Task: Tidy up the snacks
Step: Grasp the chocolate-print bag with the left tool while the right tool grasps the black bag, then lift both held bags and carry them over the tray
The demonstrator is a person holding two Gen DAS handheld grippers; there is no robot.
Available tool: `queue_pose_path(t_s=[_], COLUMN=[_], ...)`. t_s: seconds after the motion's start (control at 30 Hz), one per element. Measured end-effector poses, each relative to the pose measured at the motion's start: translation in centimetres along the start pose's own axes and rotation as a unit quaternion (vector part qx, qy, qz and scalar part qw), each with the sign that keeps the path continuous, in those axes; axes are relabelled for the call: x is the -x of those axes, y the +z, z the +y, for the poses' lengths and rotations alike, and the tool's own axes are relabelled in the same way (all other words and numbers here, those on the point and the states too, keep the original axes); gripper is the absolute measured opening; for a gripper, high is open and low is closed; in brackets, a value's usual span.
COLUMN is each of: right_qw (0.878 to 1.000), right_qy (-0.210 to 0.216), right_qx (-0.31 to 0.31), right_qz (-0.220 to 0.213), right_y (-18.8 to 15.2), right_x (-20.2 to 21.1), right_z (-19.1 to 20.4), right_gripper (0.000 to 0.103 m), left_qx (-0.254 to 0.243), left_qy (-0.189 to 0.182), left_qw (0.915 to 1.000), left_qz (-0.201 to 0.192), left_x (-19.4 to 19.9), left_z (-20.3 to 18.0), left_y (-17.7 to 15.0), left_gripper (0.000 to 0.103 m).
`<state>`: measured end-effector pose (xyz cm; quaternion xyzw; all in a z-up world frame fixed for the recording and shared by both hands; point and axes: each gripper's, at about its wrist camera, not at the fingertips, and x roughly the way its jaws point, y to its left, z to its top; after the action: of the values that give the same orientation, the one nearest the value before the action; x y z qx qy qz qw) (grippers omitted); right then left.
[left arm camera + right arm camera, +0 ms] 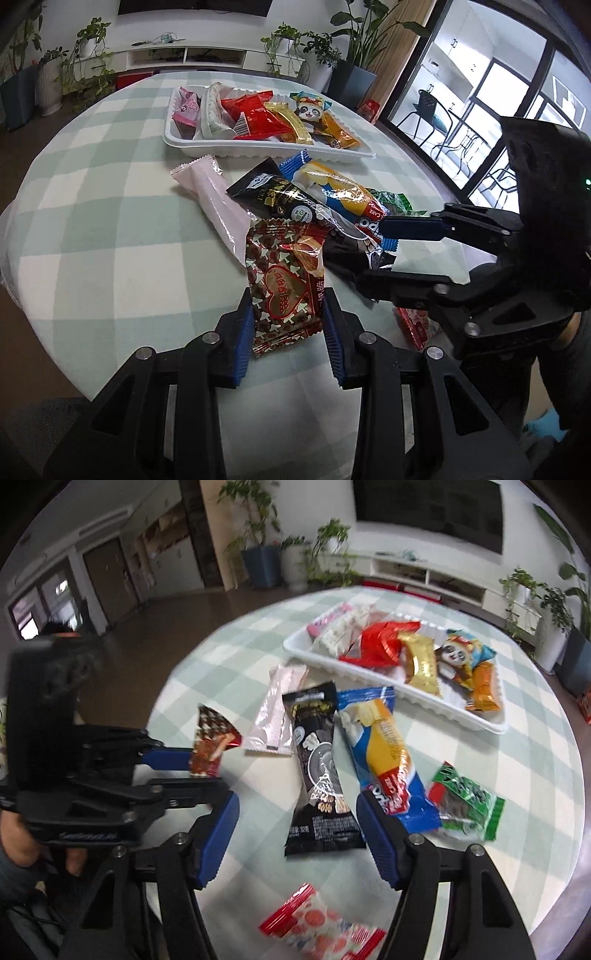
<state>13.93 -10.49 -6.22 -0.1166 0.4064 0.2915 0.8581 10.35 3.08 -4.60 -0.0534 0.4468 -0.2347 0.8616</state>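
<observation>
Left tongs (288,332) clenched on a red-brown heart-print snack packet (286,284), lifted just above the checked table (92,240). Right tongs (295,834) parted, nothing gripped; the bottom end of a black snack packet (321,771) lies between the blue pads, which stand clear of it. Just right of it lies a blue-and-yellow cake packet (384,749), then a green packet (467,805). A pale pink packet (275,710) lies to its left. A red-and-white packet (321,923) lies nearest. Far side: a white tray (391,690), full of snacks.
</observation>
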Motion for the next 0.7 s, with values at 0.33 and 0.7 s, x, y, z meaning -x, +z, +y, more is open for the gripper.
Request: queue_pose_path(t_s=[0.33, 0.7], right_qw=[0.998, 0.998], right_qy=[-0.015, -0.016], right_qx=[0.030, 0.019], right_qz=[0.061, 0.056], right_y=[1.2, 0.7], right_x=[-4.0, -3.3], right_z=[0.1, 0.5], right_gripper=[0.050, 0.025], left_qx=[0.009, 0.014], left_qy=[0.000, -0.003], left_qw=[0.9999, 0.9999], left_qz=[0.007, 0.006], left_x=[-0.6, -0.7], left_z=[1.0, 1.1], left_y=[-0.2, -0.2], left_gripper=[0.032, 0.032])
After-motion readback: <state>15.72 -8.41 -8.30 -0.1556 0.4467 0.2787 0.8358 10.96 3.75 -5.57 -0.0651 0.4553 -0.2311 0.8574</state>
